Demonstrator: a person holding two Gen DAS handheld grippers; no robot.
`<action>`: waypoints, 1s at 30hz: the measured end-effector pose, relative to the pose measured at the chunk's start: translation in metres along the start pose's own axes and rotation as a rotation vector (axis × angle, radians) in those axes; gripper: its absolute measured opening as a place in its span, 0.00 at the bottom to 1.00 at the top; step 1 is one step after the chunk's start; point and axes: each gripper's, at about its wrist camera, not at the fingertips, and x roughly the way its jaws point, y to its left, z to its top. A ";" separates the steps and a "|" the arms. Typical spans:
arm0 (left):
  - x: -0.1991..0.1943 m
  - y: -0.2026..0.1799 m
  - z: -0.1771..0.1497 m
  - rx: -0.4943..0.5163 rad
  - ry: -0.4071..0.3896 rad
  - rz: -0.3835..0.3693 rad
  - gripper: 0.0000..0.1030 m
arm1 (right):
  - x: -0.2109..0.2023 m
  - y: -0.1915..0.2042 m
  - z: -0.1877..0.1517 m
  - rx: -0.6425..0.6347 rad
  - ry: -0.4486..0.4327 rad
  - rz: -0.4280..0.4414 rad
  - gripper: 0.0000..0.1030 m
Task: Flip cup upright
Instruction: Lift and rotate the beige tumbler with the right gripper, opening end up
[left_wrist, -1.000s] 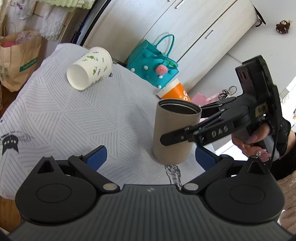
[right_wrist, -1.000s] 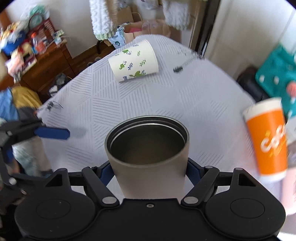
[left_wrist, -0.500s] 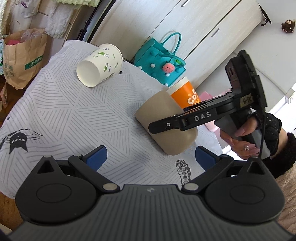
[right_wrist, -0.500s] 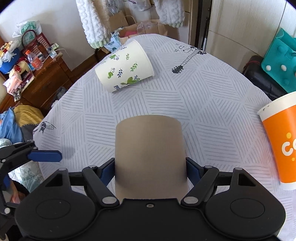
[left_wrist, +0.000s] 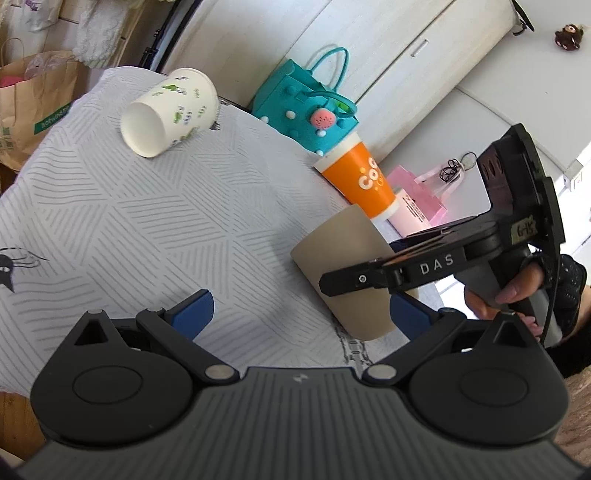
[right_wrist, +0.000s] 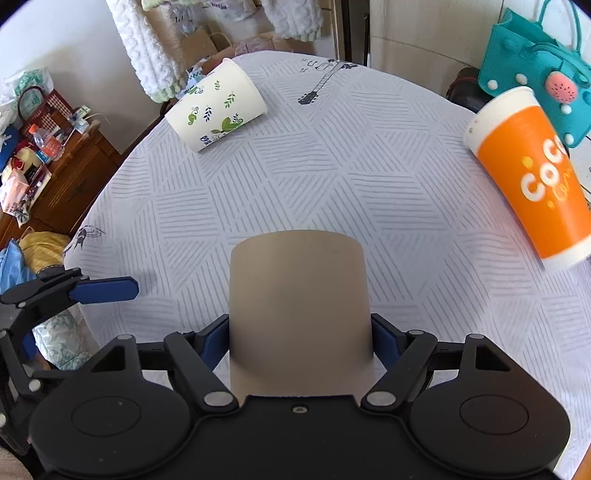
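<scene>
My right gripper (right_wrist: 299, 332) is shut on a tan metal cup (right_wrist: 299, 310) and holds it tilted, closed bottom away from the camera. In the left wrist view the same cup (left_wrist: 343, 258) hangs tilted above the table's right edge, clamped by the right gripper (left_wrist: 354, 280). My left gripper (left_wrist: 299, 314) is open and empty, low over the table to the left of the cup. A white paper cup with green prints (left_wrist: 170, 110) (right_wrist: 216, 107) lies on its side at the far end of the table.
An orange paper cup (left_wrist: 360, 181) (right_wrist: 532, 177) stands at the right side of the table (left_wrist: 147, 206). A teal handbag (left_wrist: 310, 107) sits beyond the far edge. A brown paper bag (left_wrist: 29, 107) stands on the floor to the left.
The tan cup stood upright with its open mouth up a second ago. My right gripper has since tipped it over and moved it right, bottom now facing away.
</scene>
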 end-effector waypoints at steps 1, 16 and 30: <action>0.001 -0.003 0.000 0.003 0.000 -0.001 1.00 | -0.002 -0.002 -0.002 0.003 -0.005 -0.005 0.80; 0.046 -0.024 0.004 -0.099 0.053 0.019 0.99 | -0.042 -0.037 -0.021 -0.055 -0.152 0.056 0.87; 0.064 -0.004 0.004 -0.320 0.014 -0.068 0.84 | -0.053 -0.087 -0.040 0.051 -0.219 0.309 0.86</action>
